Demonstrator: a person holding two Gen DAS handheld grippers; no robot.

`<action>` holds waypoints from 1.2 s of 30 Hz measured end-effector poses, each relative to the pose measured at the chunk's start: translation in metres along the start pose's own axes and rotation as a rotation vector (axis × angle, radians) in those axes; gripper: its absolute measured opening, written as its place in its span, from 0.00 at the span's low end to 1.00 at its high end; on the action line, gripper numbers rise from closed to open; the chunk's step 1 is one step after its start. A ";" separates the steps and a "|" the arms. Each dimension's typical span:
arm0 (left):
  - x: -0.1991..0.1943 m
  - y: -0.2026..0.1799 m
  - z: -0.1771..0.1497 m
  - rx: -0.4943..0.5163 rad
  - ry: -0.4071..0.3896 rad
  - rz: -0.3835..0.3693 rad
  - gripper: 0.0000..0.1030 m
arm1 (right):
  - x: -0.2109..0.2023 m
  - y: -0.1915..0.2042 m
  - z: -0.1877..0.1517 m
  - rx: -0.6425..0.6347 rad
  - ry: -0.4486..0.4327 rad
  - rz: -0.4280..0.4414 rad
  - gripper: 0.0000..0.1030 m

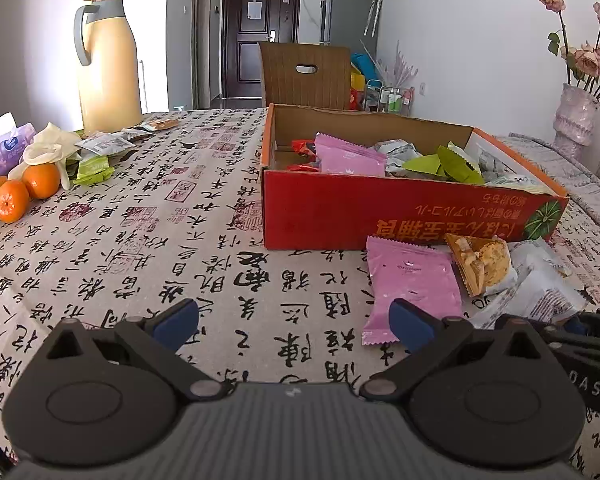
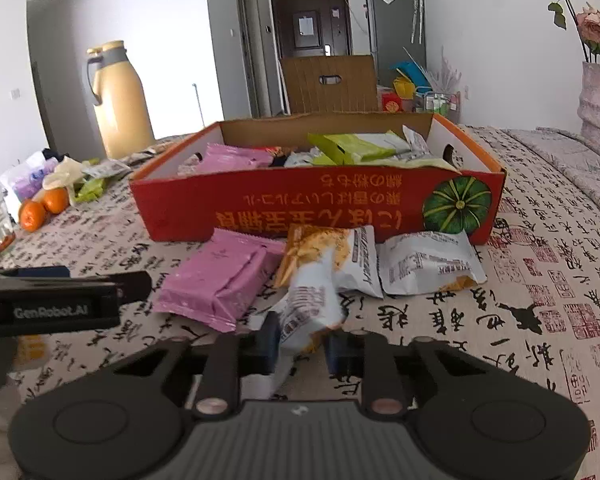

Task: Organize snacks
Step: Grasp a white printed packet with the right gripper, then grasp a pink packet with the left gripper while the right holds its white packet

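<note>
In the left wrist view the left gripper point(image 1: 294, 325) is spread wide and empty beside the pink packet point(image 1: 410, 286), and in the right wrist view the right gripper point(image 2: 300, 350) pinches the white-and-yellow snack bag point(image 2: 310, 308) (only its near end), so lift slowly w/o tilting and carry it over the wall of the red box point(image 2: 284, 212).

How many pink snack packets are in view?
2. One pink packet lies on the tablecloth in front of the red box; another sits inside it. More may be buried.

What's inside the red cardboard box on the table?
The red cardboard box holds pink packets, green packets, white wrappers and red wrappers. Whatever lies beneath that pile is covered.
</note>
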State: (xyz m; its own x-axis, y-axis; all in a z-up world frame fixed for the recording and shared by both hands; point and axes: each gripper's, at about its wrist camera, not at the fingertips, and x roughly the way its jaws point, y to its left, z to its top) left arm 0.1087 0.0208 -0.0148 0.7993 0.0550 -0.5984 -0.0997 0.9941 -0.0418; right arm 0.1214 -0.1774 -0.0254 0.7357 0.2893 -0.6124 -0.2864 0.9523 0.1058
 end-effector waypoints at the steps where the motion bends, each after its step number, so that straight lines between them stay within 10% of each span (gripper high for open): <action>1: 0.000 0.000 0.000 0.000 0.000 0.000 1.00 | -0.002 0.000 0.000 0.000 -0.007 0.001 0.16; 36: 0.047 -0.076 0.026 0.098 0.122 -0.038 1.00 | -0.003 -0.085 0.019 0.139 -0.162 -0.075 0.14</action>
State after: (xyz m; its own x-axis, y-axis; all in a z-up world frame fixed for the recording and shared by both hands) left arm 0.1688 -0.0494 -0.0193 0.7231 0.0113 -0.6906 -0.0078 0.9999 0.0082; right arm 0.1554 -0.2572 -0.0182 0.8441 0.2181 -0.4897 -0.1478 0.9728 0.1786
